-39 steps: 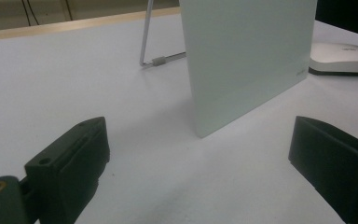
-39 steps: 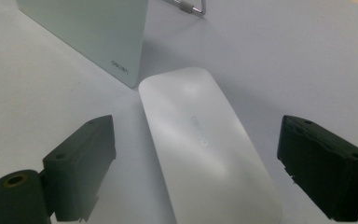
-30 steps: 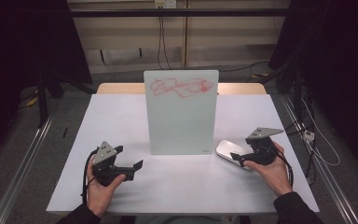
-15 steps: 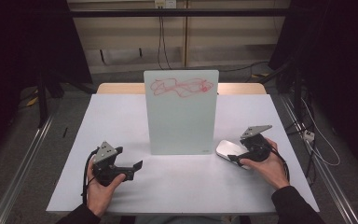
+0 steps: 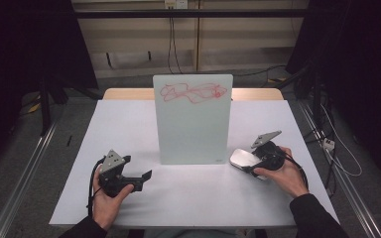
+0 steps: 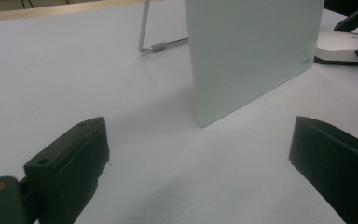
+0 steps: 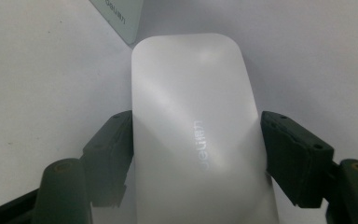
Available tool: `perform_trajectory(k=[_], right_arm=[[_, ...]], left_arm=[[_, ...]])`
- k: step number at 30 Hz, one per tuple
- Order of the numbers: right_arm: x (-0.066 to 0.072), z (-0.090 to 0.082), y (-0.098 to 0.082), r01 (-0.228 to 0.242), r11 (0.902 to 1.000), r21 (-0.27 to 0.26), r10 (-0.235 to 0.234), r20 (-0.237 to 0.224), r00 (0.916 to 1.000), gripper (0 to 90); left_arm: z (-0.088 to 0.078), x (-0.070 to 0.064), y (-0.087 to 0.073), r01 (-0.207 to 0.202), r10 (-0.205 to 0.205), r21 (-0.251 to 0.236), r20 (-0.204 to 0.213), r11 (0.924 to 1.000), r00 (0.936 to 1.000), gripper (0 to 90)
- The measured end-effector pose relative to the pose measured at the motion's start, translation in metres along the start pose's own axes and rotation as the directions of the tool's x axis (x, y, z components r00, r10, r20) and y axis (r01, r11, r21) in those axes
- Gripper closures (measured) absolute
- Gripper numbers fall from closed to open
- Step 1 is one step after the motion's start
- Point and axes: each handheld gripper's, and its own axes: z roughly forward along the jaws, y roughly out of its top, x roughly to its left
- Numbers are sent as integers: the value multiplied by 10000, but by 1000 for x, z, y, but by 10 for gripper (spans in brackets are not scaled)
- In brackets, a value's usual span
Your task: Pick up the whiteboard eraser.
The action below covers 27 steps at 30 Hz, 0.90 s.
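Jaws of the right gripper [image 7: 196, 154] have just been closing and now sit against both long sides of the white whiteboard eraser [image 7: 193, 116]; they look clamped on, though the far contact is hard to confirm. It lies flat on the white table [image 5: 129, 129], just beside the lower right corner of the standing whiteboard [image 5: 192, 119] with its red scribble [image 5: 191, 92]. Best squeeze squarely at mid-body, then lift straight before heading for the marks. Left gripper [image 5: 138, 179] waits slack-jawed, holding nothing.
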Motion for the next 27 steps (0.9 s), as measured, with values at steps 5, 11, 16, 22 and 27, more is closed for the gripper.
perform_trajectory(k=[5,11,16,22,27], right_arm=[[-1,1,5,189,9987,473,-185,-96,9998,299],[1,0,7,283,9982,528,-279,-75,9996,316],[1,-1,6,280,9987,432,-281,-1,9996,316],[3,-8,4,84,10000,-44,-84,96,9999,317],[2,-13,-1,-316,9979,-572,335,317,9989,317]], left_arm=[[0,-1,0,-111,112,83,-137,9999,9998,49],[1,0,0,8,-8,48,-114,10000,9999,51],[0,0,0,-24,26,86,-181,10000,9998,51],[0,0,-1,30,-29,110,-131,9999,9999,51],[-1,1,-3,84,-83,118,-80,9999,9999,51]])
